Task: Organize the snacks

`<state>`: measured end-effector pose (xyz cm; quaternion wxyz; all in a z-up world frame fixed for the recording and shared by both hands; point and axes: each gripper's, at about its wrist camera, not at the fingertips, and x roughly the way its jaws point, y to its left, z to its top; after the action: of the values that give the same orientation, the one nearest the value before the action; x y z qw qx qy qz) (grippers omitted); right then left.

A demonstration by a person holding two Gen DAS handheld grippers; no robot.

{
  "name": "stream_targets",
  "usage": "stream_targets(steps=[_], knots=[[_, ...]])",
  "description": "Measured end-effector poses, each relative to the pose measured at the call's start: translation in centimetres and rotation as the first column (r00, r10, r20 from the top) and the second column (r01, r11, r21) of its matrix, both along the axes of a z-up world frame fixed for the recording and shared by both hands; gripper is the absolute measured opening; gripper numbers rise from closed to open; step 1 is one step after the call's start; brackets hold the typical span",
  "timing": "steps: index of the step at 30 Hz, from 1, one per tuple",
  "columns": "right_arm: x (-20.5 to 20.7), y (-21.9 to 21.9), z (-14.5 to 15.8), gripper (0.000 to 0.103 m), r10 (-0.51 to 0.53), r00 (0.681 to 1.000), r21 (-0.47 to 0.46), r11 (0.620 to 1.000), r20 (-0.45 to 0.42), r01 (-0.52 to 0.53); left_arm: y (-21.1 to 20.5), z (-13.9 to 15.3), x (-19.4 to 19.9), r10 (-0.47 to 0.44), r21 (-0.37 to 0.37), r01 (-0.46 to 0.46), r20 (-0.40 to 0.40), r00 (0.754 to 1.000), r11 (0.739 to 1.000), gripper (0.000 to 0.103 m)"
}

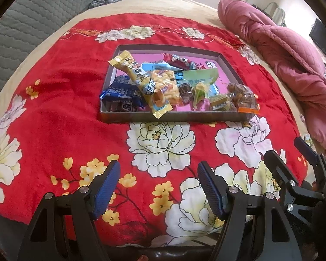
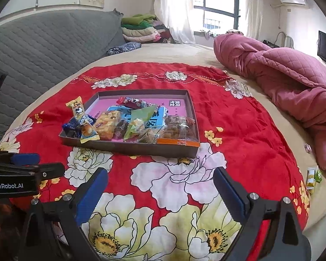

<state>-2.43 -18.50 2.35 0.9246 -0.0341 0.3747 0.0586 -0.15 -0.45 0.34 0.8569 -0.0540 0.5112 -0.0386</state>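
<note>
Broadly, you had a bed (image 2: 184,52) under everything, with a pink quilt (image 2: 282,69) bunched along its right side and a red flowered cloth (image 2: 239,117) spread over the middle. On that cloth sat the tray (image 1: 171,118), a shallow grey box with a pink floor, well ahead of both tools.

Your snacks were piled toward the tray's near edge. A long yellow pack (image 1: 139,80) lay diagonally, its upper end poking over the tray's left wall and its lower end hanging over the near wall. A blue pack (image 1: 121,93) filled the near-left corner beneath it. Next to the yellow one lay a clear bag of puffs (image 1: 165,84), then a green pack (image 1: 203,79), and an orange-edged bag (image 1: 245,100) in the near-right corner. A red pack (image 1: 178,61) rested farther back. Two small packs (image 2: 314,177) lay off the cloth, on the bed's right edge near the quilt.

Your left tool (image 1: 158,187) hovered released over the cloth, nothing between its blue pads. Your right tool (image 2: 160,193) was likewise released and empty, just beside the left.
</note>
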Motion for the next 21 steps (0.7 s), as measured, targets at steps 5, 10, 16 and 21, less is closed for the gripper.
stream_targets(steps=[5, 10, 16, 21], knots=[[0.03, -0.03, -0.04, 0.098, 0.001, 1.0, 0.0, 1.0, -0.002, -0.001, -0.02, 0.0, 0.02, -0.002, 0.001, 0.002, 0.0, 1.0, 1.0, 0.075], [0.06, -0.04, -0.1, 0.098, 0.002, 1.0, 0.0, 1.0, -0.004, -0.002, 0.08, -0.09, 0.07, 0.006, 0.001, -0.006, -0.002, 1.0, 1.0, 0.075], [0.15, -0.07, -0.18, 0.098, -0.001, 1.0, 0.001, 1.0, -0.009, 0.001, 0.1, -0.16, 0.12, 0.007, 0.0, -0.007, -0.004, 1.0, 1.0, 0.075], [0.15, -0.09, -0.17, 0.098, -0.001, 1.0, 0.001, 1.0, -0.009, 0.001, 0.17, -0.22, 0.25, 0.008, 0.004, -0.008, -0.006, 1.0, 1.0, 0.075]])
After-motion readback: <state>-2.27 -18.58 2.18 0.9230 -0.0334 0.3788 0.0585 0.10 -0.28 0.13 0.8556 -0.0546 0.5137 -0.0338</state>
